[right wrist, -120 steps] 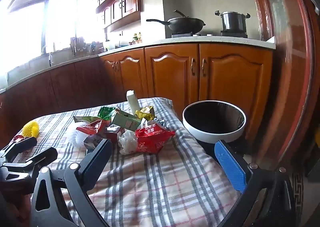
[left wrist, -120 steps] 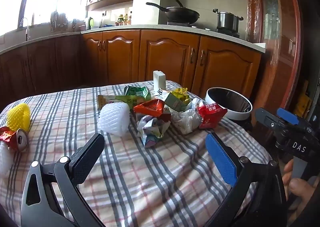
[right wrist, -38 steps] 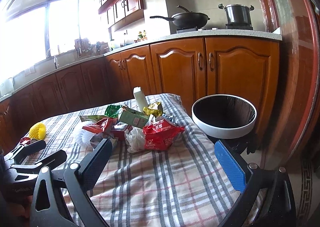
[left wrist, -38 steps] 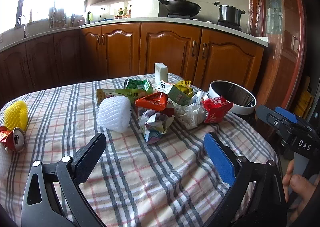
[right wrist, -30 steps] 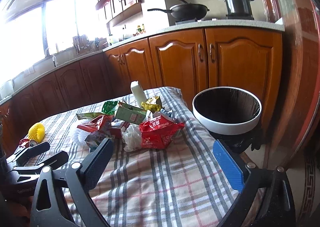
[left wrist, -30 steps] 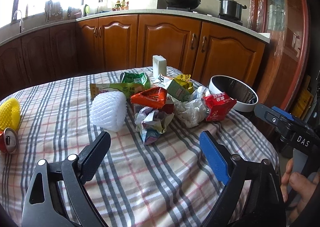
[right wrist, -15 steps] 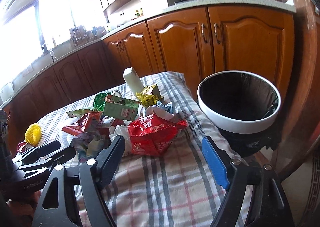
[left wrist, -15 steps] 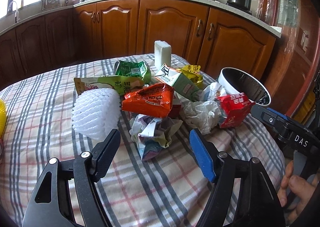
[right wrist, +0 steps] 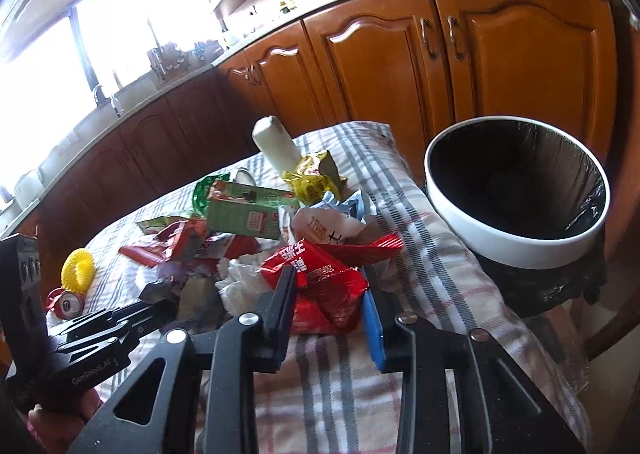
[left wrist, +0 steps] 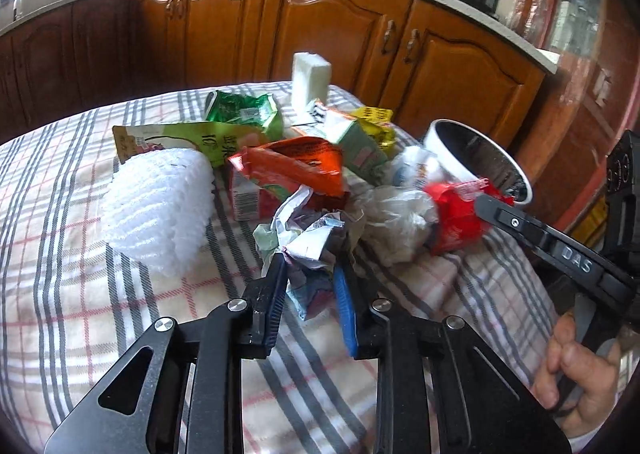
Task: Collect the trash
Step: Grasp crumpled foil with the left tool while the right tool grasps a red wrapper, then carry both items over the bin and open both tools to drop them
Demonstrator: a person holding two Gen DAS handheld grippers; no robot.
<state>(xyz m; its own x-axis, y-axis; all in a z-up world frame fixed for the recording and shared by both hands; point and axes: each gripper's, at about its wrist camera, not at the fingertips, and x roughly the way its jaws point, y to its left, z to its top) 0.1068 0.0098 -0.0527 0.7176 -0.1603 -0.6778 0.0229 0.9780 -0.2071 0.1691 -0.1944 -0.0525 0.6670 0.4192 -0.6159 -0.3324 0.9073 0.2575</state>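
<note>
Both grabs going in at once here! The left gripper point(left wrist: 308, 286) has its jaws closing around the crumpled paper wad point(left wrist: 308, 238), which sits right between the pads, the black finger on one side and the blue on the other, and they look to be just pinching it. Over on the other side, the right gripper point(right wrist: 330, 294) is closing too, with the red snack wrapper point(right wrist: 320, 274) caught between its pads. The rest of the litter heap lies just beyond both sets of fingers on the checked tablecloth point(right wrist: 424, 238), and the white foam net point(left wrist: 160, 202) sits ahead and to the left of the left gripper. So this is the pickup step, two pieces at a time. The white bin point(right wrist: 516, 246) waits ahead and to the right of the right gripper, off the table edge. Next up, by my reckoning: firm both grips, lift clear of the pile without dragging neighbours, then swing across to that bin
</note>
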